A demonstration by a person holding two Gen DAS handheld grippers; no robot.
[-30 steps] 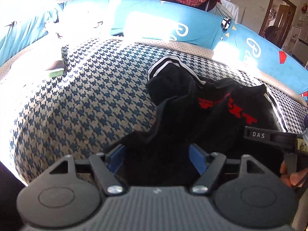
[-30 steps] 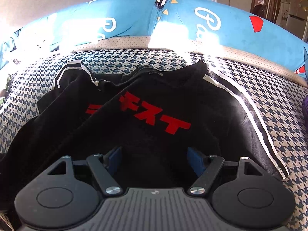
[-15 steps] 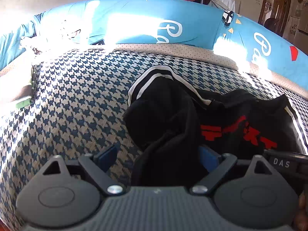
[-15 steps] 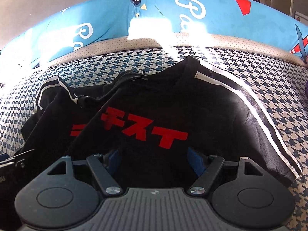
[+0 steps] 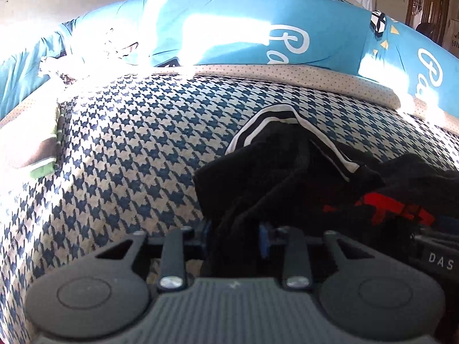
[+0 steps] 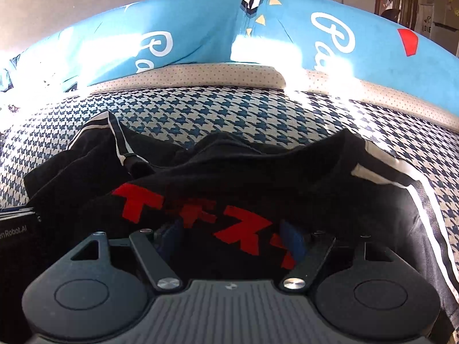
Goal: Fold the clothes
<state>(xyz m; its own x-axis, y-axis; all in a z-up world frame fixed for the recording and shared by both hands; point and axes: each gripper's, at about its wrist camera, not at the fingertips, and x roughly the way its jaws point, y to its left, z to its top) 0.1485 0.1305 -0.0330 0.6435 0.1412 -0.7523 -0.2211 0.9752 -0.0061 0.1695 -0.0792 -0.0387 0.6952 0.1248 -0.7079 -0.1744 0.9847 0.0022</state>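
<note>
A black T-shirt (image 6: 258, 172) with red lettering and white sleeve stripes lies bunched on the houndstooth bed cover (image 5: 137, 149). In the left wrist view the shirt (image 5: 275, 172) has its left side rumpled, with the striped sleeve folded up. My left gripper (image 5: 233, 239) is narrowed onto a fold of the shirt's black fabric. My right gripper (image 6: 232, 233) is partly closed, with the shirt's printed front bunched between its blue pads (image 6: 291, 236). The right gripper's body shows at the left wrist view's right edge (image 5: 439, 258).
Blue printed cushions (image 6: 200, 37) and a dotted beige edge run along the back of the bed. A folded green and brown cloth (image 5: 47, 149) lies at the far left. A doorway and red clothes are behind the bed.
Both grippers moved forward and lower over the shirt. The left jaws closed from wide open onto the fabric. The right jaws narrowed, and the shirt front bunched up between them.
</note>
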